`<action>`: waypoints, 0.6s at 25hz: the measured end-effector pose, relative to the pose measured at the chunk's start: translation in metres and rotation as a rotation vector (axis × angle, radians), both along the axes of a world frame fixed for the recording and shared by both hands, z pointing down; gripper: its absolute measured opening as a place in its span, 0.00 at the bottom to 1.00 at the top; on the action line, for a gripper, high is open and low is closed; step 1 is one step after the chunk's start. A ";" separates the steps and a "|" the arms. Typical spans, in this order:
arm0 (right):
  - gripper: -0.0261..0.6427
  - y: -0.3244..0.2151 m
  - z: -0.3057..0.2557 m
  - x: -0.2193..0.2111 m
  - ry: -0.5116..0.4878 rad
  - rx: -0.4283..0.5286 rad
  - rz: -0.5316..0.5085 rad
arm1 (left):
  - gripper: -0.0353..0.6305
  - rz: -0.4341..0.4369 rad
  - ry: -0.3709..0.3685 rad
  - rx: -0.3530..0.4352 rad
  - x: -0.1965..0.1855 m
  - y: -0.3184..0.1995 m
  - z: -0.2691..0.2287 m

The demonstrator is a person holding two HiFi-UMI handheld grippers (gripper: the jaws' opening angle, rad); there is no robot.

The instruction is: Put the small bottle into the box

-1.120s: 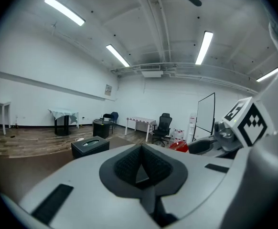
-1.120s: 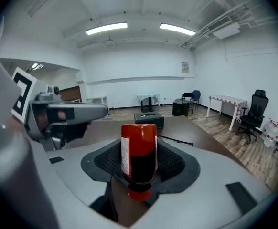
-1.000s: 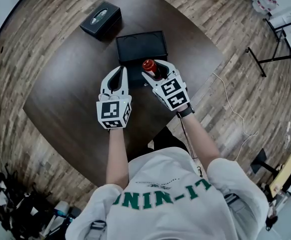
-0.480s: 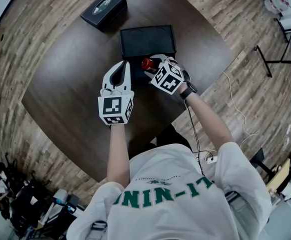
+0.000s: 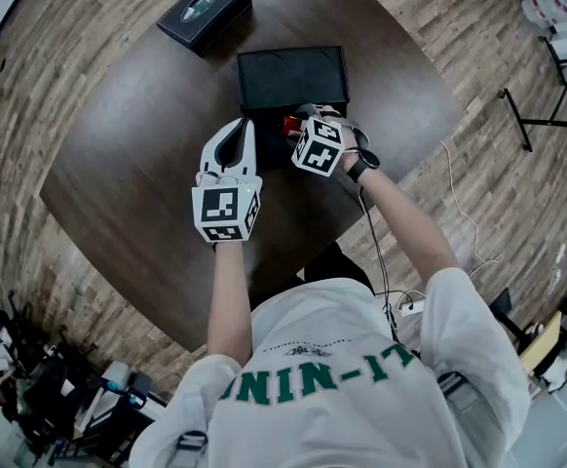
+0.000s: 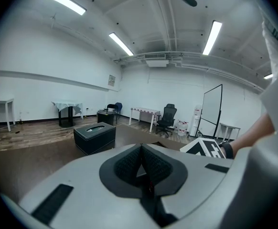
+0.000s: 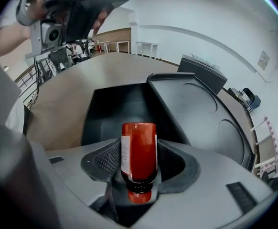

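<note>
Small bottle (image 7: 139, 151), a glossy red cylinder, is clamped by ribbed pads (image 7: 111, 159) of the right tool (image 7: 139, 160) near the matte black rectangular box (image 5: 293, 78); left tool (image 6: 140, 162) pinched together, empty.

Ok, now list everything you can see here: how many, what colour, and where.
table: one, dark brown, on a wooden floor
box: one, black, open, far side of the table
tissue box: one, black, table's far left corner
small bottle: one, red, held by the box's near edge
cable: one, white, floor at right
left tongs: one, white, shut, empty, over the table
right tongs: one, white, shut on the small bottle
</note>
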State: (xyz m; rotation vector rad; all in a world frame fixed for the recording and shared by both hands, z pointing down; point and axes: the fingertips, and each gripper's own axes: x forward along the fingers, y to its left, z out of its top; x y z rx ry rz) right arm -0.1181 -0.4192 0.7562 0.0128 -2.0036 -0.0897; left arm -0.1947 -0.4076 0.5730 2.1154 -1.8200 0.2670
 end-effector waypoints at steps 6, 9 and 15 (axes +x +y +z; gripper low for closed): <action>0.39 0.001 0.007 -0.004 0.030 0.015 0.009 | 0.07 -0.006 0.004 -0.006 0.000 -0.001 0.003; 0.41 0.001 0.008 -0.007 0.015 0.003 0.037 | 0.07 -0.018 0.012 -0.010 -0.006 0.000 0.005; 0.45 0.005 -0.013 -0.005 -0.075 -0.056 0.121 | 0.07 -0.026 0.012 0.005 -0.008 0.005 -0.002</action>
